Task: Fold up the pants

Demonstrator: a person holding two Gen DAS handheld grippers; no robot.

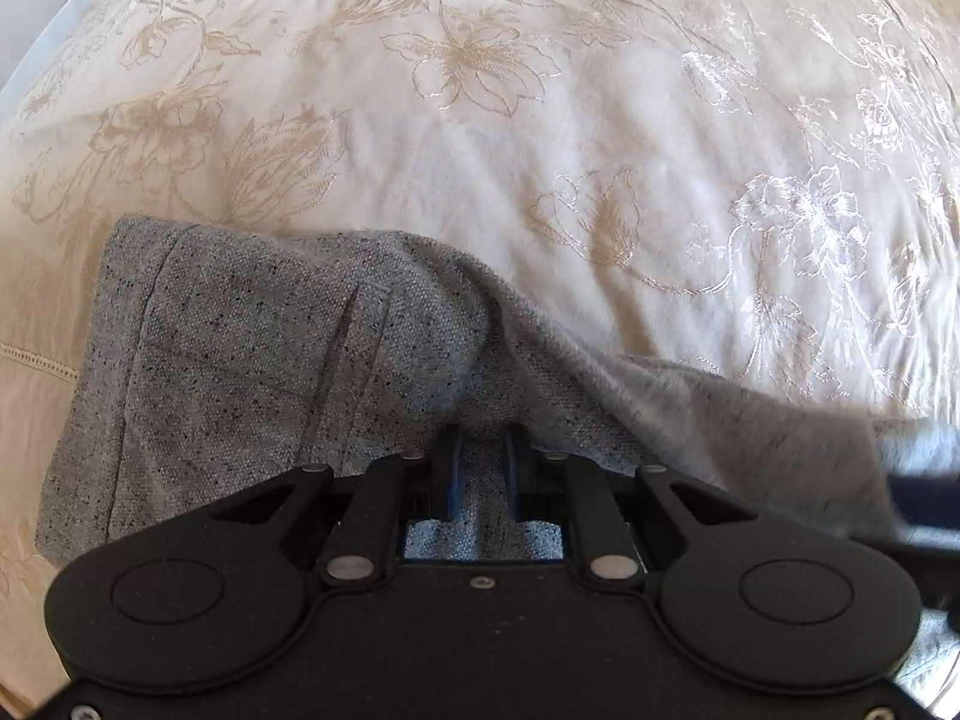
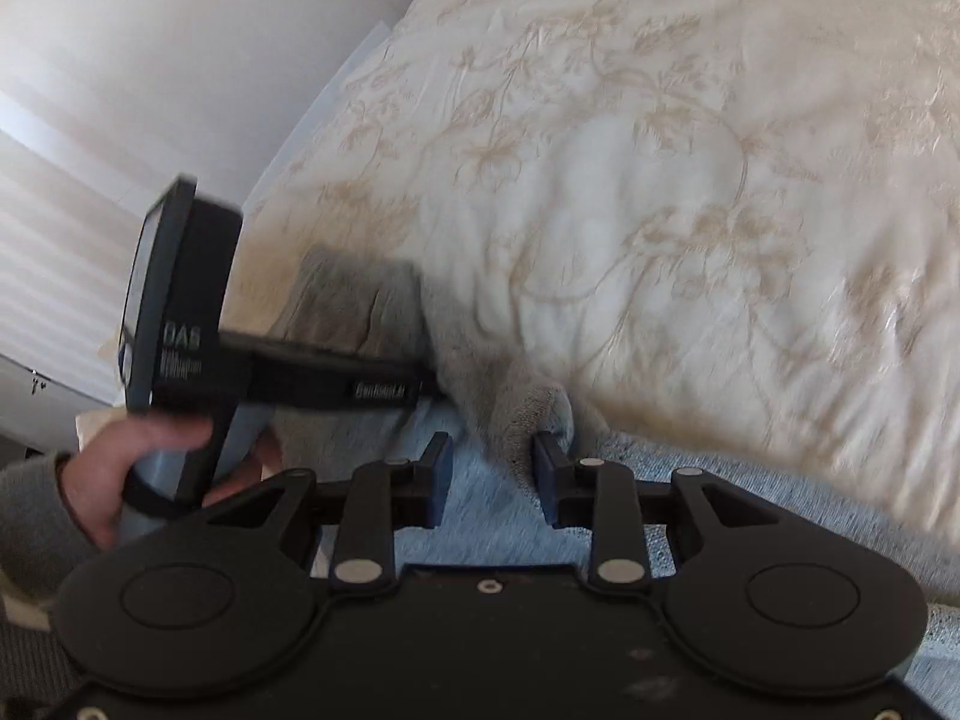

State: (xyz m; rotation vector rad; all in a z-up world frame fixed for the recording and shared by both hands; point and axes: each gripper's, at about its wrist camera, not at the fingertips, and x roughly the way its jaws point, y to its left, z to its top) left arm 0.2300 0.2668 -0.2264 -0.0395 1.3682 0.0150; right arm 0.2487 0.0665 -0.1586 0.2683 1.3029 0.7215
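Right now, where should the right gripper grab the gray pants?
Grab the raised ridge of the pants bunched just ahead of the right gripper, coming straight forward from the near side. Its fingers are open and the fold sticks up between them, so closing there should pinch it. The left gripper is shut on cloth beside it.

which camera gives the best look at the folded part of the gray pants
The left wrist view: the pants lie sharp there, seams and folded edge plain on the bedspread. The right wrist view shows them blurred and partly hidden behind the left hand-held gripper.
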